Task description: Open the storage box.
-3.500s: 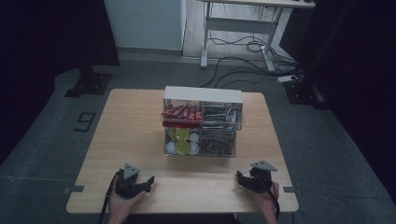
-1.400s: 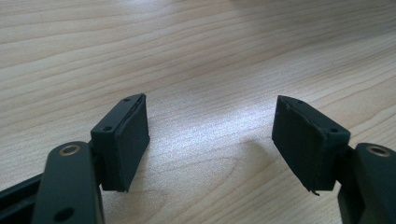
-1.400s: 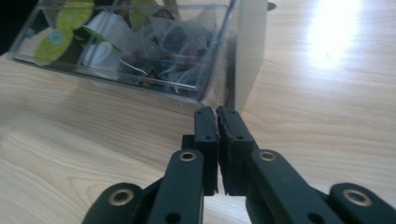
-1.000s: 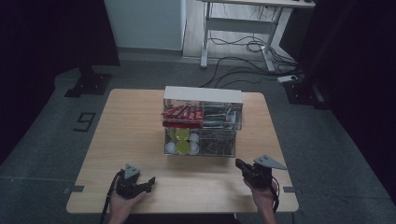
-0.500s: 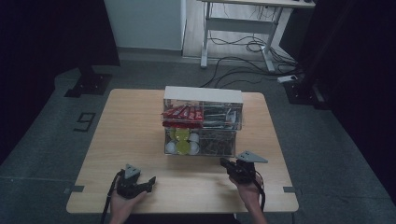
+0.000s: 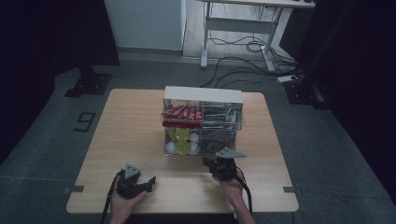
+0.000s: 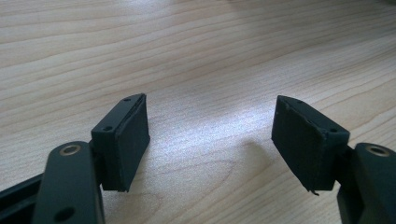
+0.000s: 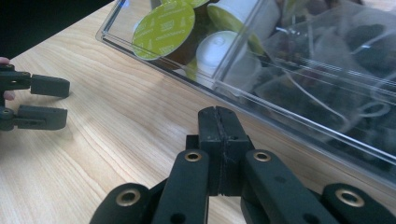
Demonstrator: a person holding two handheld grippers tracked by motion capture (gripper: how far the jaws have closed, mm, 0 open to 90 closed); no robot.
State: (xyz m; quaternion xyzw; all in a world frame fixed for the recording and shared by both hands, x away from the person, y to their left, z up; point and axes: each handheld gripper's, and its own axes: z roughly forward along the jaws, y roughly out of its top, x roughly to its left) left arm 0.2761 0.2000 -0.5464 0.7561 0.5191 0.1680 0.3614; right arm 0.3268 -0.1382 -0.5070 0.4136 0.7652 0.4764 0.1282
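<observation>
High view: we log one clear organiser box at table centre, with our right gripper just short of its near edge at 6 o'clock, pads pressed together on nothing. Our left gripper rests well apart toward 7 o'clock, spread and empty. Right gripper view: we note green-lidded capsules at 11 o'clock of the pads, behind the clear wall.

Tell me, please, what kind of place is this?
Probably a lab or office workroom: a wooden table with a clear organiser box, a standing desk, and cables across grey floor.
</observation>
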